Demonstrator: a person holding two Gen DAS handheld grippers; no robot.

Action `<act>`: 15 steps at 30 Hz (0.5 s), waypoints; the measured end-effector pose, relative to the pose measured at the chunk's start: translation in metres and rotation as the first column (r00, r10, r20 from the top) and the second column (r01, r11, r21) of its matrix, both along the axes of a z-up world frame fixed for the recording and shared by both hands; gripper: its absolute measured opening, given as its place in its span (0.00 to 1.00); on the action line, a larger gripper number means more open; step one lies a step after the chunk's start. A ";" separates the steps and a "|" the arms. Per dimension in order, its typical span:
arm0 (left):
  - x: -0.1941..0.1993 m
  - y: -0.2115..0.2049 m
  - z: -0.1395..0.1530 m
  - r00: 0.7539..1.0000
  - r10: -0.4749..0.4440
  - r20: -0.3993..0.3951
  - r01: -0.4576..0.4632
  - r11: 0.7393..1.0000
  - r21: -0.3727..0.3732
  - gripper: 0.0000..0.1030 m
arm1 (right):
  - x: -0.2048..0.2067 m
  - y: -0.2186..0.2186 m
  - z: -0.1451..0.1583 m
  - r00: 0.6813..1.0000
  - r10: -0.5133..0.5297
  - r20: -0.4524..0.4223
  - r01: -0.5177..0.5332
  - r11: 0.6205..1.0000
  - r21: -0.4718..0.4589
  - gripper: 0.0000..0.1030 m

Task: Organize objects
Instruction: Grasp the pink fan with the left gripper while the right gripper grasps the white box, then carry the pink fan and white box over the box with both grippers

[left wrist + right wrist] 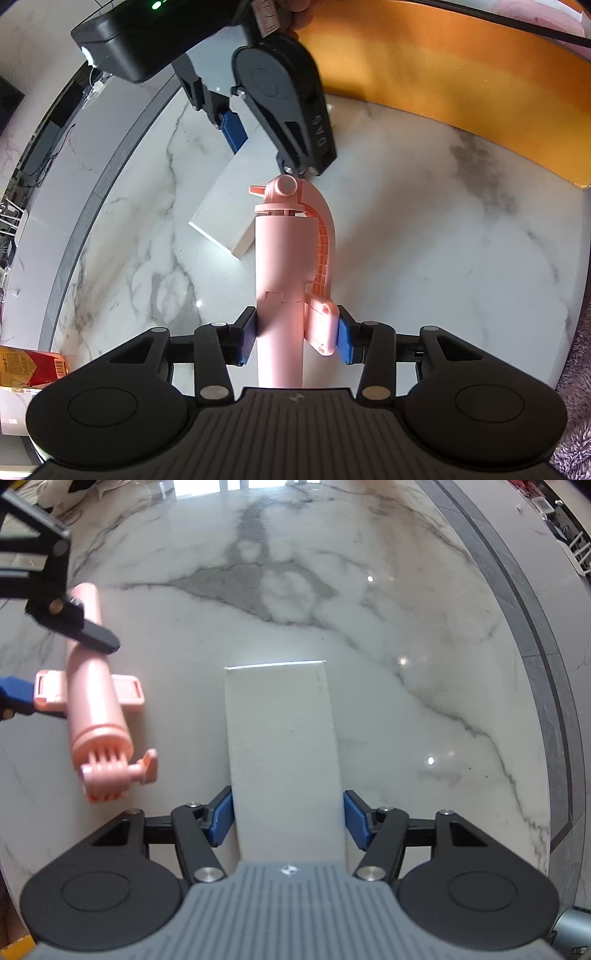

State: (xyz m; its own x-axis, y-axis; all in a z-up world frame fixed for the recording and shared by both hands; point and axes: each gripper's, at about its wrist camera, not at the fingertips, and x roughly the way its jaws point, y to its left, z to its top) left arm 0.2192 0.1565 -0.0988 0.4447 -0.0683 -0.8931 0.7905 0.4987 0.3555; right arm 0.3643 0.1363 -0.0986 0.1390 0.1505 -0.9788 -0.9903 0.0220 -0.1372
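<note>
My left gripper is shut on a pink selfie stick, which points forward above the marble table; the stick also shows in the right wrist view at the left. My right gripper is shut on a white box, its blue pads pressing both long sides. In the left wrist view the right gripper comes in from the top over the white box, just beyond the stick's tip.
The marble table has a grey band along its edge. An orange panel stands behind the table. A red and yellow carton lies at the left edge. A fluffy grey fabric is at the right.
</note>
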 end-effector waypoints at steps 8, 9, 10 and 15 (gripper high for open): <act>-0.011 0.010 0.019 0.991 0.119 0.064 -0.118 0.993 -0.014 0.48 | -0.033 -0.012 0.029 0.996 0.081 0.039 -0.082 0.996 0.036 0.61; -0.013 0.012 0.024 0.989 0.130 0.071 -0.129 0.991 -0.018 0.48 | -0.037 -0.015 0.036 0.995 0.086 0.048 -0.088 0.995 0.044 0.61; -0.015 0.012 0.030 0.987 0.138 0.078 -0.137 0.990 -0.019 0.48 | -0.040 -0.016 0.041 0.994 0.090 0.054 -0.093 0.994 0.053 0.61; -0.029 0.009 0.058 0.981 0.154 0.118 -0.152 0.988 -0.020 0.48 | -0.057 -0.026 0.078 0.989 0.110 0.099 -0.120 0.988 0.096 0.61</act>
State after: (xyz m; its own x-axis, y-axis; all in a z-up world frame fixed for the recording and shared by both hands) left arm 0.1905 0.1651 -0.0410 0.5536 -0.0004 -0.8328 0.6570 0.6146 0.4365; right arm 0.3069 0.1103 -0.0205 0.2043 0.2684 -0.9414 -0.9701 -0.0730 -0.2314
